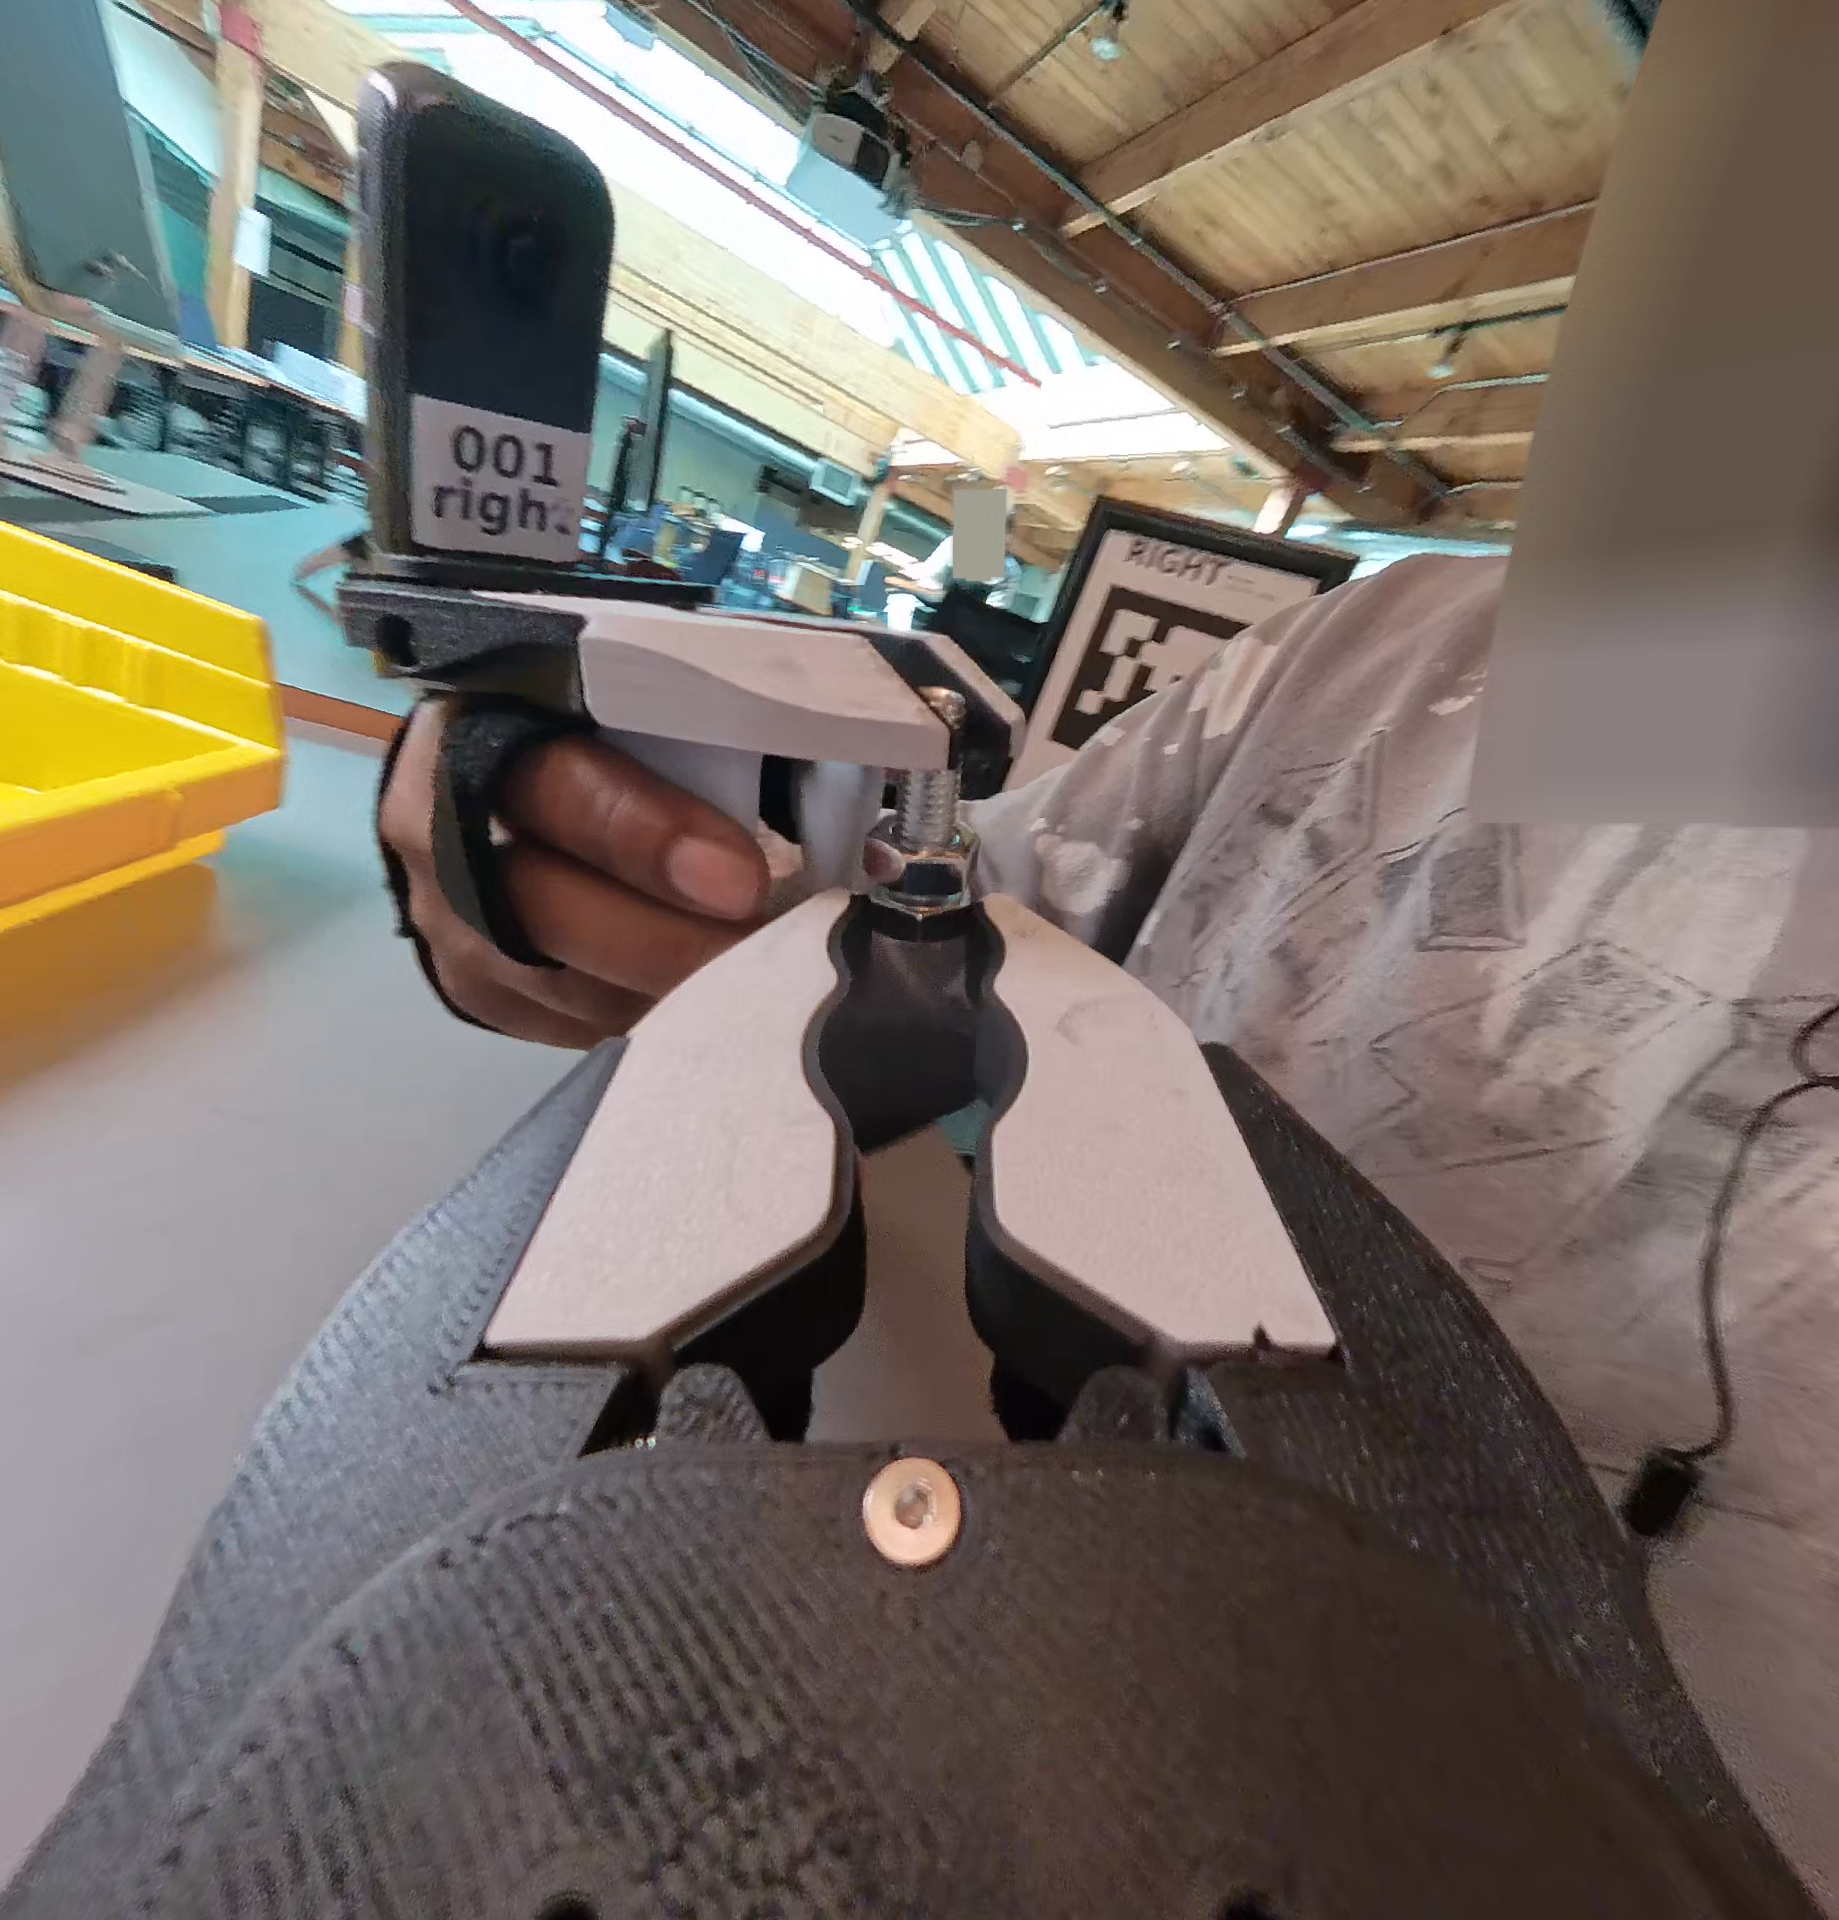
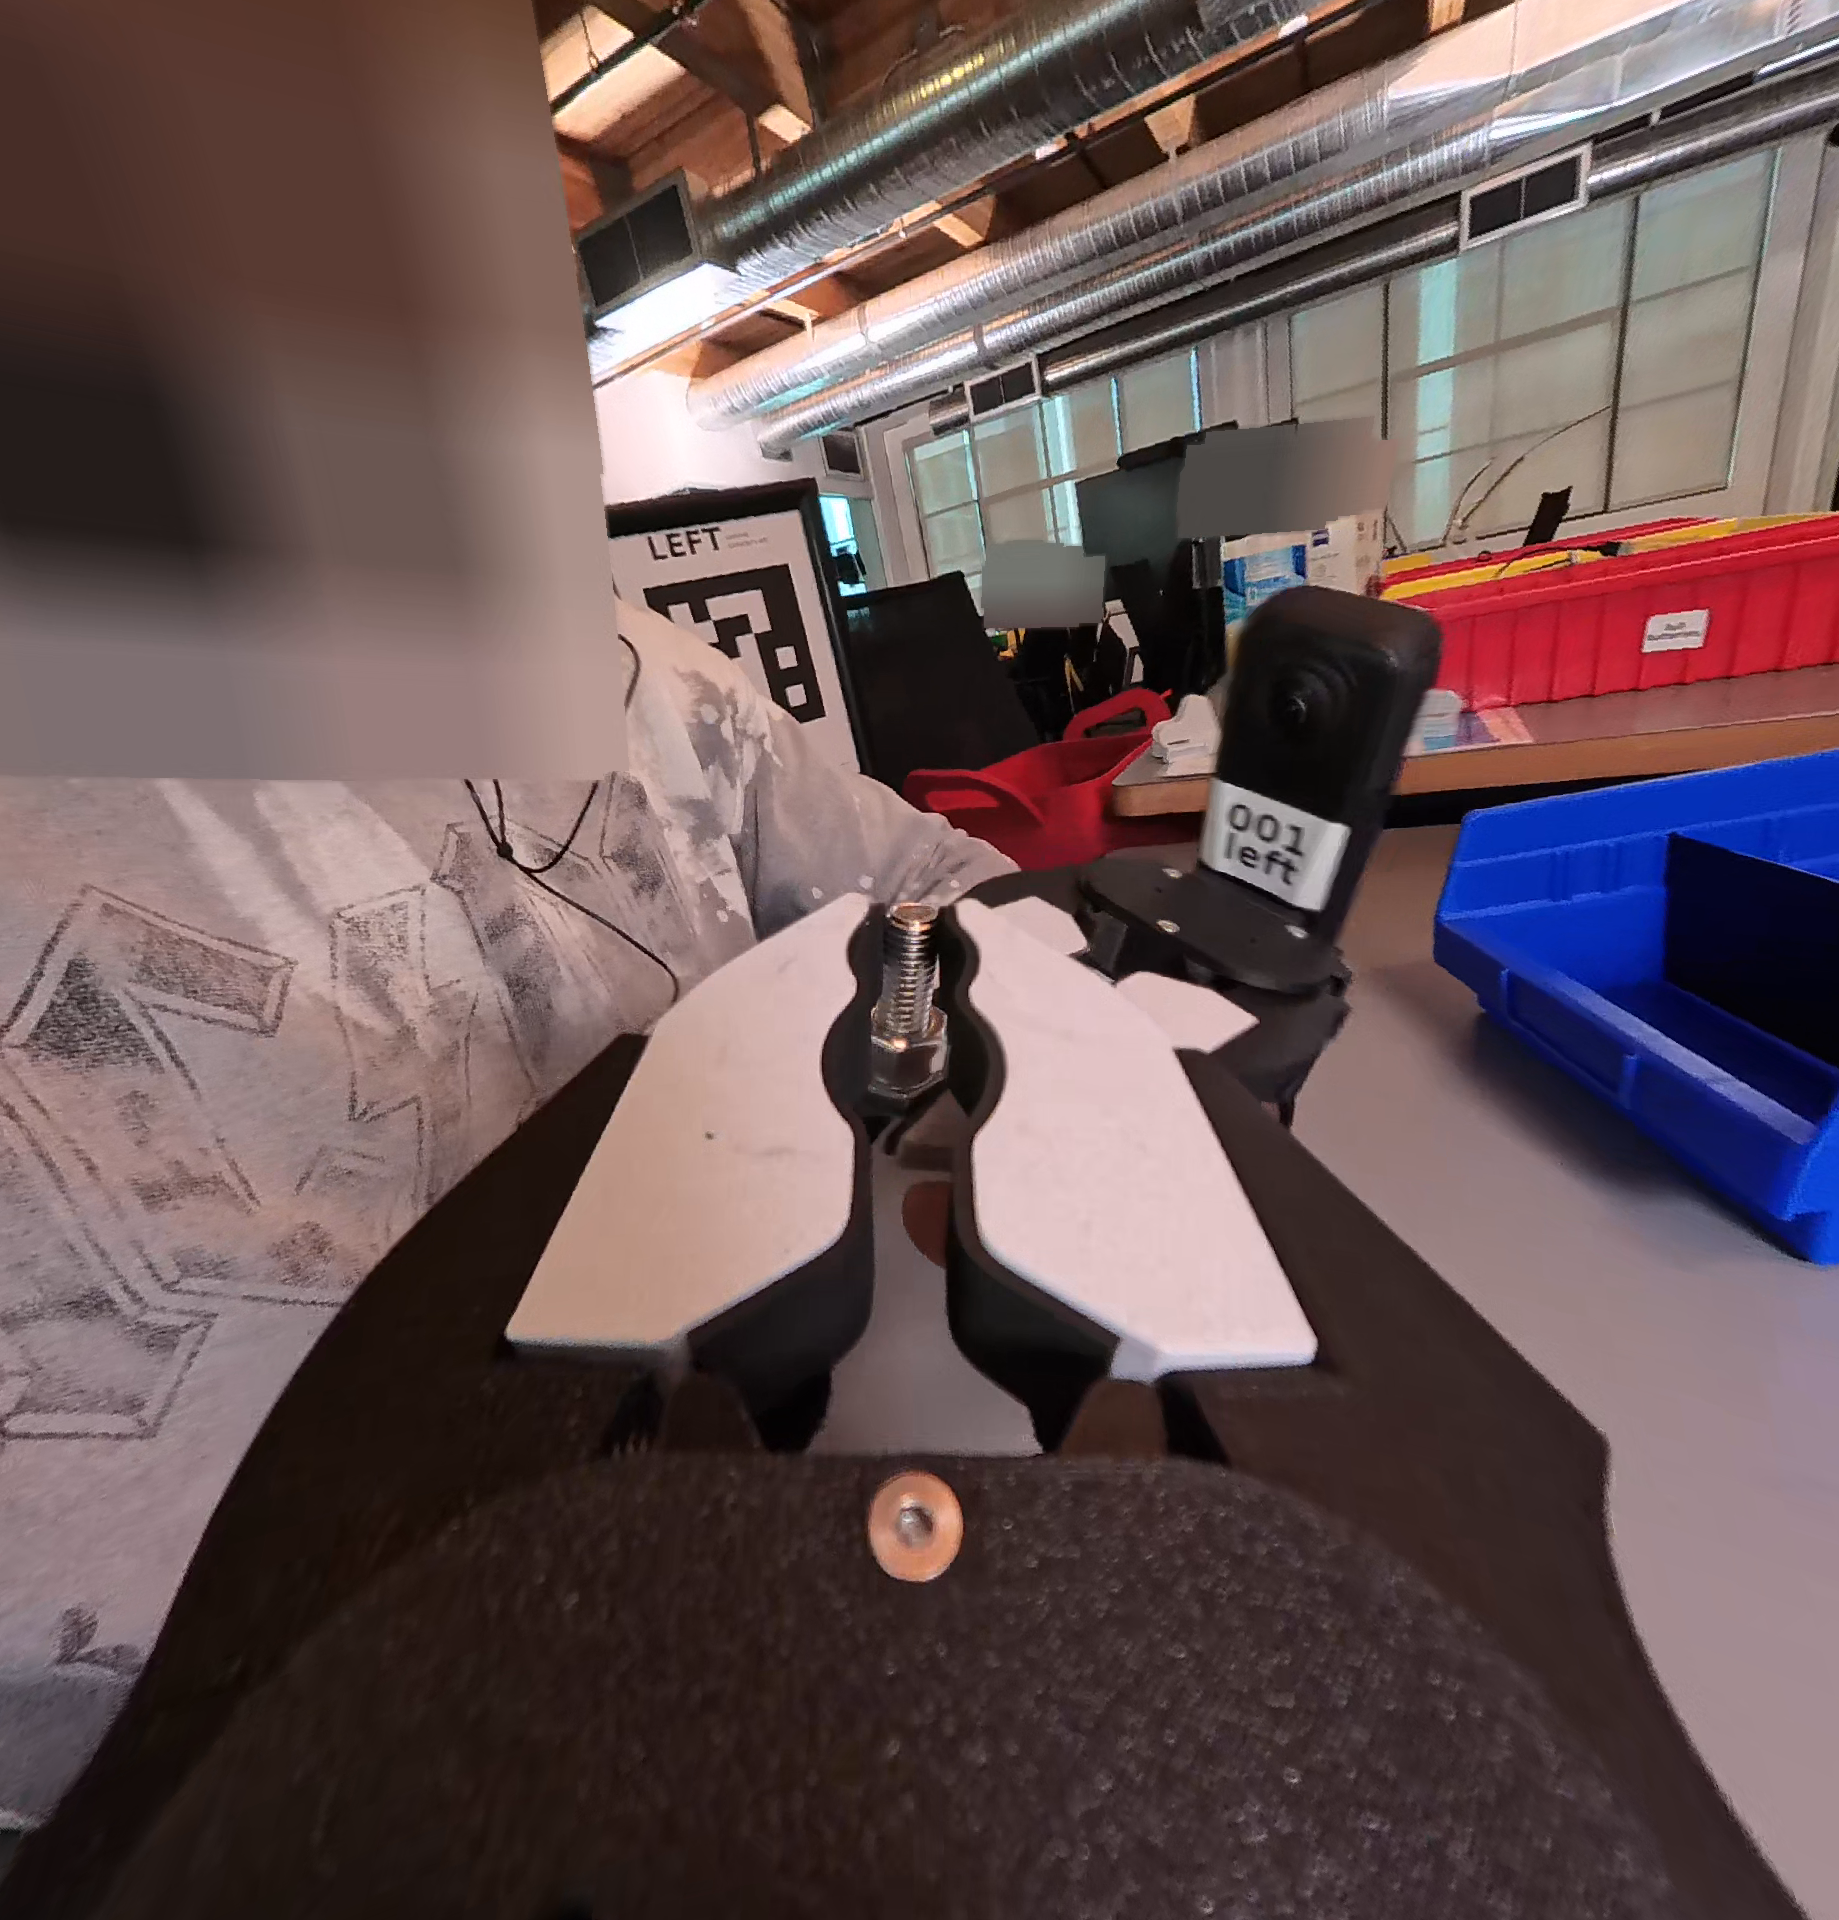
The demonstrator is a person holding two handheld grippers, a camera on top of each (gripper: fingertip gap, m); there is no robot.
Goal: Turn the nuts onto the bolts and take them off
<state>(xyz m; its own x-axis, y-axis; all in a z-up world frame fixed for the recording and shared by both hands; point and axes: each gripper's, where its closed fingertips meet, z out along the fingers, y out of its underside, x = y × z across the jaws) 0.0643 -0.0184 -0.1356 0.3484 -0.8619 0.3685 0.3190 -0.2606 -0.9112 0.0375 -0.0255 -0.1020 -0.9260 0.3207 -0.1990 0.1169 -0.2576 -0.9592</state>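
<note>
A silver bolt (image 1: 927, 795) stands upright between my two grippers, above the grey table (image 1: 167, 1195). A hex nut (image 1: 925, 864) sits low on its thread, against a second hex piece (image 1: 913, 906) at the bottom end. My left gripper (image 1: 917, 914) is shut on that lower hex piece; I cannot tell if it is the bolt head or another nut. My right gripper (image 2: 907, 925) is shut on the threaded top of the bolt (image 2: 907, 966), with the nut (image 2: 907, 1036) just below its fingers. In the left wrist view the right gripper (image 1: 946, 727) lies level, held by a hand.
A yellow bin (image 1: 115, 727) stands on the table to the left. A blue bin (image 2: 1673, 987) stands to the right, with red bins (image 2: 1621, 623) on a table behind. The person's patterned shirt (image 1: 1414, 987) is close behind the grippers, with a black cable (image 1: 1725, 1299) hanging on it. The grippers are tip to tip, or close to it.
</note>
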